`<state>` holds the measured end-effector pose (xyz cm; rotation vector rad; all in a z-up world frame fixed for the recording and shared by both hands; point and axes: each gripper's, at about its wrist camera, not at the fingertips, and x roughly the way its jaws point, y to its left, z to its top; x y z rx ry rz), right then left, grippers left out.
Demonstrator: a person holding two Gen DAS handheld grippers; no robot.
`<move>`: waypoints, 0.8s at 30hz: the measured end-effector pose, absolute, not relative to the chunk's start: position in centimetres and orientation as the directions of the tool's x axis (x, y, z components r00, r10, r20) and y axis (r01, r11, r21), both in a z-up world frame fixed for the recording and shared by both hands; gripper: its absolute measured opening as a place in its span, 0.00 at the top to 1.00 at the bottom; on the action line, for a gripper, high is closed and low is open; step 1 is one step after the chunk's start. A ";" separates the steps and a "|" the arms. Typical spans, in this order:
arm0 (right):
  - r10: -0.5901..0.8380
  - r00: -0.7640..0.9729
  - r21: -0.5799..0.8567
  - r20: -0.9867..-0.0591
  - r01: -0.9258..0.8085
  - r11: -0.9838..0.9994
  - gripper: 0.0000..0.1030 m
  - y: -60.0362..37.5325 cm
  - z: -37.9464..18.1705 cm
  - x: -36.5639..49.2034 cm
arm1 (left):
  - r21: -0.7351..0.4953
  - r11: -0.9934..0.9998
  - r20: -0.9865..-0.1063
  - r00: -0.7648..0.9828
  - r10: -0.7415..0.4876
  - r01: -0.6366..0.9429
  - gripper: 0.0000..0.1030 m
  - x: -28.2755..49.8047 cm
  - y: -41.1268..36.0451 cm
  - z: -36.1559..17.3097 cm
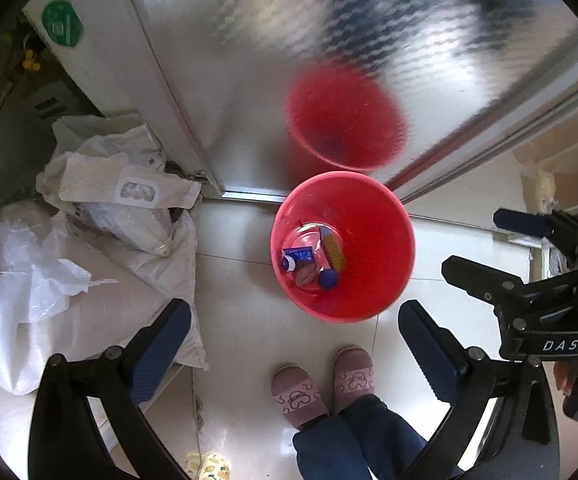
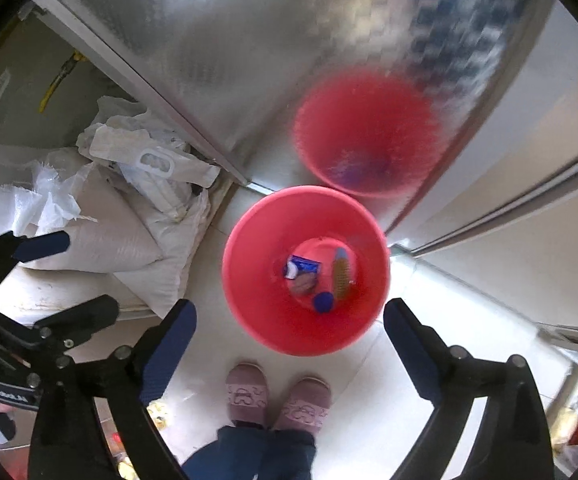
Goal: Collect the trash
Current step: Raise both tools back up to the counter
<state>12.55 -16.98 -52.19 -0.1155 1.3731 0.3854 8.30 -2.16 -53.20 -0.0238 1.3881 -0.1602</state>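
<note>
A red bin (image 1: 373, 280) stands on the pale tiled floor below both grippers; it also shows in the right wrist view (image 2: 273, 320). At its bottom lie a blue and white wrapper (image 1: 297, 258), a yellow and blue packet (image 1: 333, 254), a blue cap (image 1: 327, 280) and a brownish scrap (image 1: 307, 276). My left gripper (image 1: 295, 340) is open and empty above the bin's near side. My right gripper (image 2: 289, 340) is open and empty too, and it shows at the right of the left wrist view (image 1: 485, 240).
White woven sacks (image 1: 89, 240) are piled on the left. A shiny metal door (image 1: 289, 60) behind the bin reflects it. The person's pink slippers (image 1: 321, 384) stand just in front of the bin.
</note>
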 end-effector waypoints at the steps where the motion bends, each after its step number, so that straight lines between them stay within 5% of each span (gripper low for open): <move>1: 0.190 0.146 0.132 -0.971 -0.337 0.932 0.09 -16.9 -51.4 12.3 | -0.104 0.989 -0.977 0.176 -0.122 0.105 0.00 8.1 -2.3 -52.4; 24: 0.235 0.346 0.098 -0.908 -0.371 0.923 0.01 -18.9 -22.2 5.6 | -0.169 0.974 -0.921 0.327 -0.209 0.148 0.00 1.9 -3.5 -22.8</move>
